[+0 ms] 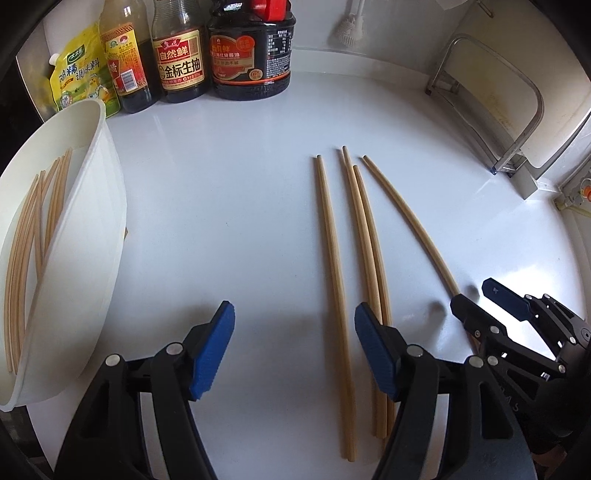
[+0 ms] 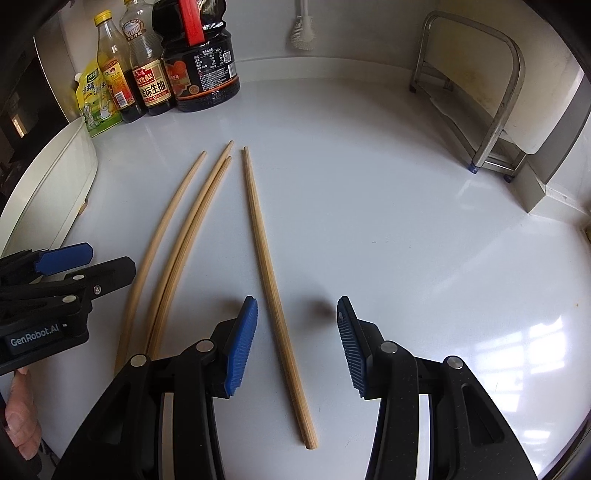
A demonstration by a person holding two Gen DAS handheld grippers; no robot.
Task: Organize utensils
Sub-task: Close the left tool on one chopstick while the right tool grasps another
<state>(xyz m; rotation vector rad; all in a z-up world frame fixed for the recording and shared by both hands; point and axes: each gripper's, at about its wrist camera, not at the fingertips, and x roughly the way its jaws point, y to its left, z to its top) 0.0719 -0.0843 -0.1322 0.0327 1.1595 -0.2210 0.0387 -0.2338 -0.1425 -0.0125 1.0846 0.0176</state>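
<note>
Several wooden chopsticks point(image 1: 334, 280) lie side by side on the white counter point(image 1: 221, 206). They also show in the right wrist view point(image 2: 267, 273). My left gripper point(image 1: 293, 343) is open and empty, low over the near end of the leftmost chopstick. My right gripper point(image 2: 297, 339) is open and empty, with the rightmost chopstick lying between its fingers. A white container point(image 1: 86, 236) at the left holds several more chopsticks point(image 1: 27, 236). The right gripper shows at the right of the left wrist view point(image 1: 476, 299). The left gripper shows at the left of the right wrist view point(image 2: 99, 262).
Sauce bottles point(image 1: 181, 51) and a yellow seasoning pouch point(image 1: 79, 77) stand at the back left. A metal rack point(image 1: 491, 103) stands at the back right by the wall. A white brush point(image 1: 349, 29) hangs on the back wall.
</note>
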